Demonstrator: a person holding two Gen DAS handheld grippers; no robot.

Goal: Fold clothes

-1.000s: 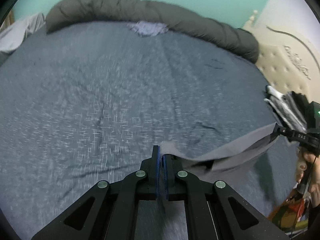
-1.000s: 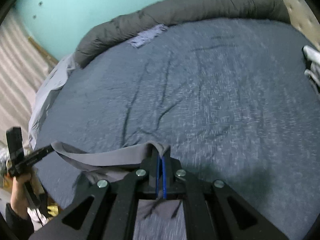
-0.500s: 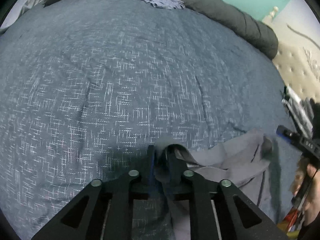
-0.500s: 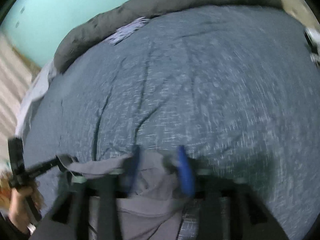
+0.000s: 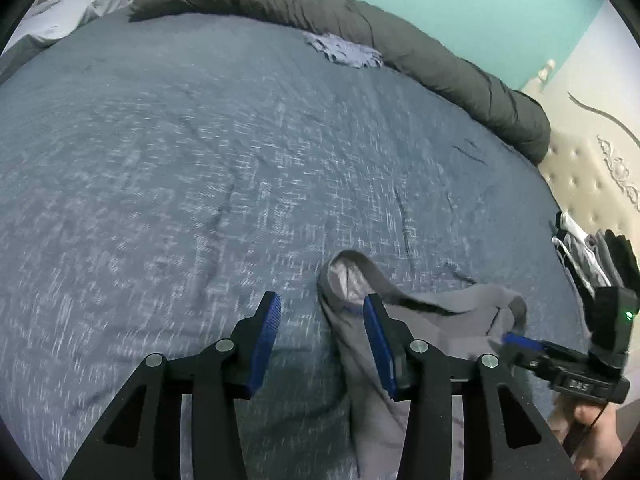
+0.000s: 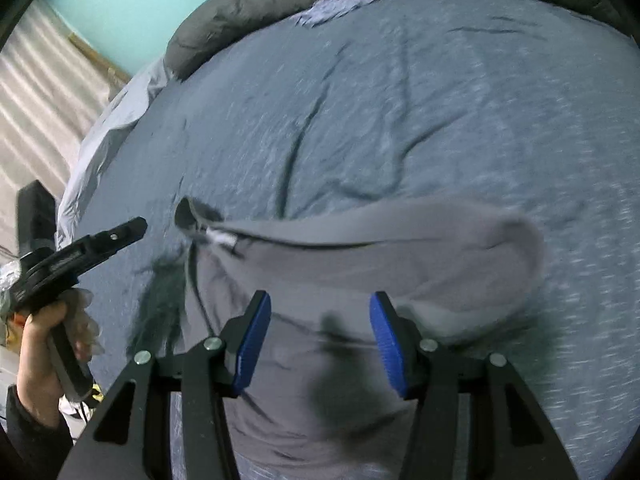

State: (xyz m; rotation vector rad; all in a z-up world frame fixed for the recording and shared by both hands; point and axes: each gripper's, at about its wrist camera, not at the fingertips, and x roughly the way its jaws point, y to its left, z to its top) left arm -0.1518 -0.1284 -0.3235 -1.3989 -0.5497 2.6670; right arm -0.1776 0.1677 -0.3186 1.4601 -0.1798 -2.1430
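Note:
A grey garment lies loosely crumpled on the blue-grey bed cover, one corner curled up. My left gripper hovers low over that corner, its jaws opening; the cloth passes under its right finger and neither pad presses on it. In the right wrist view the garment spreads below my right gripper, which stands open above it with nothing pinched. Each view shows the other gripper at the garment's far end: the right gripper and the left gripper, both hand-held.
A rolled dark grey duvet runs along the bed's far edge, with a small pale blue cloth beside it. A beige tufted headboard and a pile of clothes are at the right. A pale sheet hangs at the left.
Both grippers were shut on the garment's top edge, holding it stretched. They dropped toward the bed and opened, and the garment now lies slack on the cover.

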